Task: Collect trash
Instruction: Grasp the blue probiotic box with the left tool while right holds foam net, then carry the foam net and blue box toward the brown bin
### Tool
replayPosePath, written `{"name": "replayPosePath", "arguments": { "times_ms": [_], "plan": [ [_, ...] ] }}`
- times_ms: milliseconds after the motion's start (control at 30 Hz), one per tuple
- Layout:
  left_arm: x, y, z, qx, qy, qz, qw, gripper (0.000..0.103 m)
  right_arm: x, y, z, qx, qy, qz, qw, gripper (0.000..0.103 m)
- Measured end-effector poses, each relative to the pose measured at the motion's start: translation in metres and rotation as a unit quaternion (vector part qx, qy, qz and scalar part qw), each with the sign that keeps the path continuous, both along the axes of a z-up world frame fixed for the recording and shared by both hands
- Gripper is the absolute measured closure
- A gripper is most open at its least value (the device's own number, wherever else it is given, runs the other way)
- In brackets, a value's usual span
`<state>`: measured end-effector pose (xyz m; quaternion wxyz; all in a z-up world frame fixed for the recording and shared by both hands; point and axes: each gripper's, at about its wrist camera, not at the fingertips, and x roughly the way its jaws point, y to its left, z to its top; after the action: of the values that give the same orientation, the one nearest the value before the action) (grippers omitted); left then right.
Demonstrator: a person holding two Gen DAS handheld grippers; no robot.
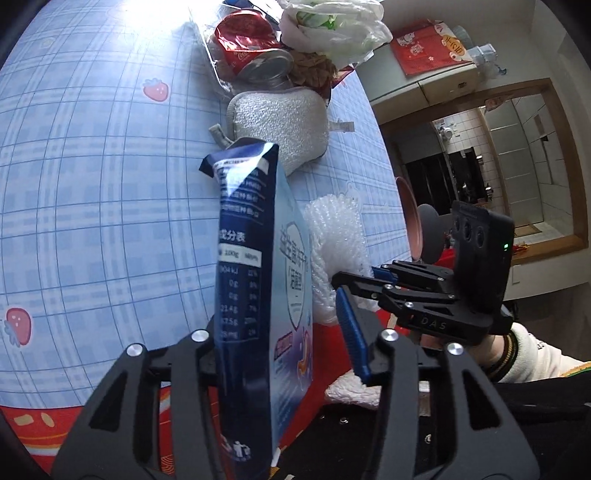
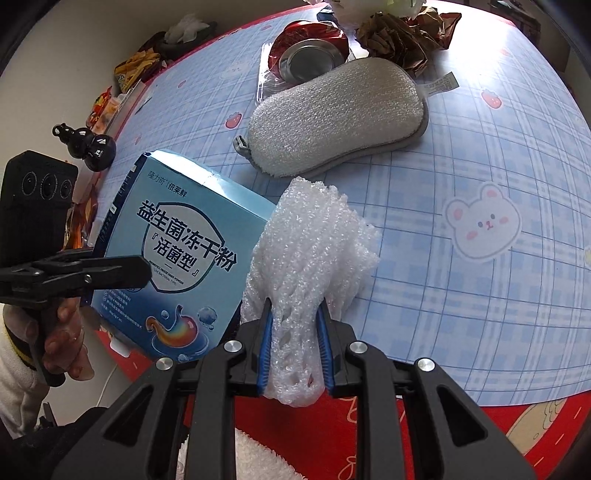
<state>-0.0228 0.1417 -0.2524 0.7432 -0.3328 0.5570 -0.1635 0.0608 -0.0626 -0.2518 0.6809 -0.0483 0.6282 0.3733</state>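
My left gripper holds a flat blue box with Chinese print upright above the near table edge; the box fills the gap and hides the left finger. The right wrist view shows the same box with the left gripper clamped on its side. My right gripper is shut on a white foam net sleeve, which also shows in the left wrist view, just right of the box. Further back lie a crushed red can, a grey sponge pad and crumpled brown paper.
The table wears a blue checked cloth with a red border. A clear plastic tray lies under the can. A white plastic bag sits at the far end. A black gourd ornament and snack wrappers lie beyond the left edge.
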Motion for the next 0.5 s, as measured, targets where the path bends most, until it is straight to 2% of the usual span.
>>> {"name": "replayPosePath", "arguments": {
  "times_ms": [67,100,133,200,500],
  "plan": [
    [0.001,-0.008,-0.004,0.012,0.007,-0.016,0.9998,0.062,0.001,-0.003,0.000,0.003,0.003,-0.004,1.000,0.081],
    [0.001,-0.011,-0.005,0.025,0.010,-0.020,0.9994,0.072,0.002,-0.004,0.000,0.004,0.004,-0.007,1.000,0.081],
    [0.003,-0.013,-0.005,0.035,0.009,-0.021,0.9991,0.076,0.002,-0.008,0.001,0.006,0.005,-0.009,1.000,0.081],
    [0.003,-0.012,-0.003,0.028,0.001,-0.011,0.9996,0.080,0.002,-0.010,0.002,0.008,0.005,-0.015,1.000,0.081],
    [0.007,0.000,0.027,0.080,-0.027,0.008,0.9964,0.081,0.009,-0.032,0.011,0.024,0.000,-0.056,0.998,0.081]
  ]
}}
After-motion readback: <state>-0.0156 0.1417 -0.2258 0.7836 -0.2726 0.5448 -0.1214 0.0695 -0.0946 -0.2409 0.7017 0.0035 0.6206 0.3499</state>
